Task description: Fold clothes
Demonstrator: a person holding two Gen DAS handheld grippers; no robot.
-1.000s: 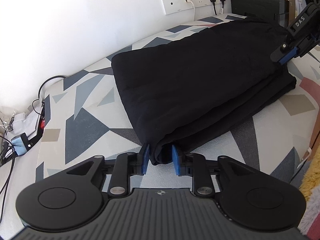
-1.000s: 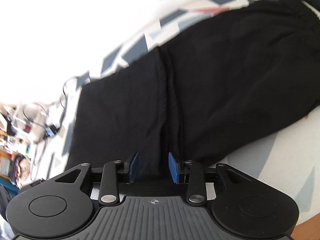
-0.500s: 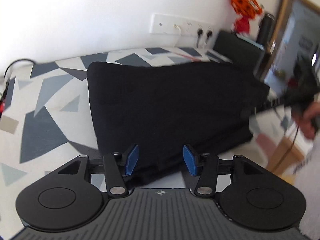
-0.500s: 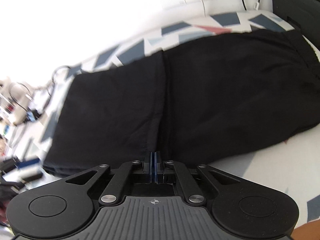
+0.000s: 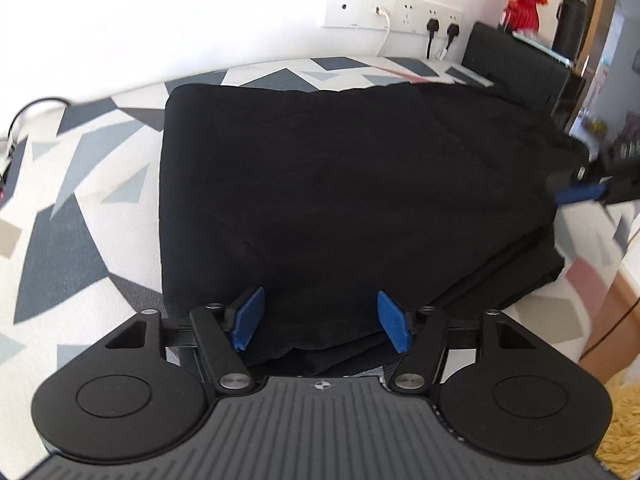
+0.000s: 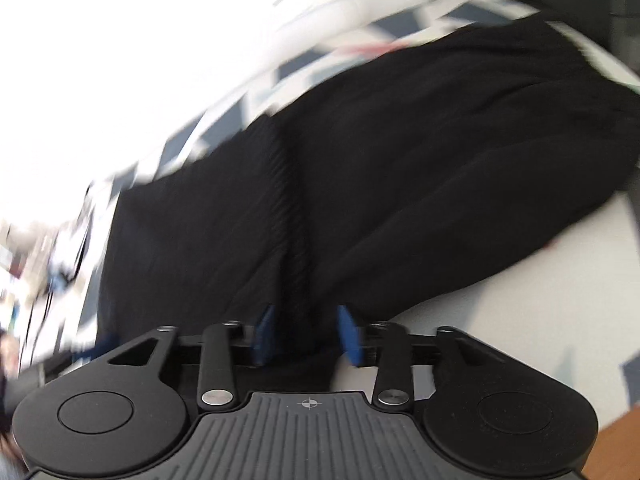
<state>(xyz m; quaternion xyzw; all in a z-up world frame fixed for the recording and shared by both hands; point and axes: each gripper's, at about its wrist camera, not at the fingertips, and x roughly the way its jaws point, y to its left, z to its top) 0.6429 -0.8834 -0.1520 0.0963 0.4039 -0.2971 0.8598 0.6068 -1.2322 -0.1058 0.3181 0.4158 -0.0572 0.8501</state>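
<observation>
Both grippers' fingers have just opened apart over one folded black garment.

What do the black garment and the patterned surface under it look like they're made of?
Black garment: a soft, matte fabric, probably a thick knit or fleece; it absorbs light, drapes in rounded folds and stacks in bulky layers at its near edge. Patterned surface: a flat printed cloth or mat with grey, blue and beige triangles, no sheen; the weave is too small to tell.

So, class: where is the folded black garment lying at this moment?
In the left wrist view the folded black garment fills the centre of the patterned bedsheet, below the wall sockets, its near edge between the open left claw's pads.
</observation>
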